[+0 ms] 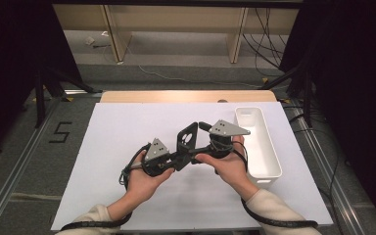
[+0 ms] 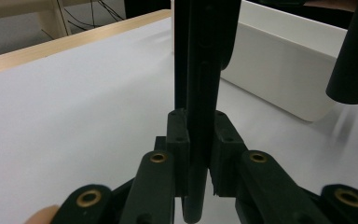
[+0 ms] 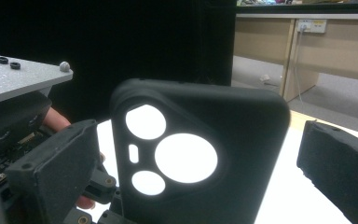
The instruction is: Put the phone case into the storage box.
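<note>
Black and rubbery, the phone case [image 1: 188, 137] hangs above the white table [image 1: 127, 147], just left of the white bin [image 1: 269, 156], seemingly for a handover. The left tool [image 2: 199, 140] clamps its thin edge tight, while the right tool [image 3: 200, 186] stands wide open around it, pads not touching

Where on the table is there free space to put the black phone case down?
The white mat is bare left of the left gripper and near its front edge. It is crowded at centre, around both grippers and the phone case, beside the white bin.
</note>
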`<action>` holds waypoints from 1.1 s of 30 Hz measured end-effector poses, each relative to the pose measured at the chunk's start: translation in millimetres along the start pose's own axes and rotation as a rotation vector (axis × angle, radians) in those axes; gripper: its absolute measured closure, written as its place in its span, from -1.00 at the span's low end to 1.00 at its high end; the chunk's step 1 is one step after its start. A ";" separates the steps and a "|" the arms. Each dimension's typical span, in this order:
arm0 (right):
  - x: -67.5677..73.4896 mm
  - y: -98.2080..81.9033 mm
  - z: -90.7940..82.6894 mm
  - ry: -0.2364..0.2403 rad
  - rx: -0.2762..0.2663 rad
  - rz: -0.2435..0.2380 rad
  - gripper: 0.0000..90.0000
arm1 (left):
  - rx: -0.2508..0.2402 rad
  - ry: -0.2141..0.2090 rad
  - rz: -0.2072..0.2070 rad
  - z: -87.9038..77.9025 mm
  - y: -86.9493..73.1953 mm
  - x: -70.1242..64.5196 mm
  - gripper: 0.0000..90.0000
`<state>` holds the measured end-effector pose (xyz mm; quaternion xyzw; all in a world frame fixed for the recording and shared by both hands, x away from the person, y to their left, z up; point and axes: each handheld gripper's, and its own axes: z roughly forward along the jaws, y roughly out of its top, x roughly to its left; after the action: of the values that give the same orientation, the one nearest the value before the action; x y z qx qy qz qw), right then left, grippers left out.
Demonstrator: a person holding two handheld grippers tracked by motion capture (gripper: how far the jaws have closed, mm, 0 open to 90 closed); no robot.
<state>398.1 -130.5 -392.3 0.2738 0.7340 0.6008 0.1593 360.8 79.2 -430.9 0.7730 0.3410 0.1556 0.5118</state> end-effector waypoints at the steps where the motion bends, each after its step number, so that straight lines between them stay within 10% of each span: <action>1: 0.3 0.2 0.8 -0.003 -0.001 0.000 -0.99 | 0.000 0.000 0.000 0.0 0.0 0.0 0.78; 33: 5.5 0.1 10.1 -0.043 -0.052 0.014 -0.71 | -0.010 0.005 -0.002 0.1 -0.1 0.2 0.78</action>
<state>399.4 -119.2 -393.9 0.2875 0.7127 0.6146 0.1781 361.0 79.3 -431.0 0.7695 0.3423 0.1586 0.5153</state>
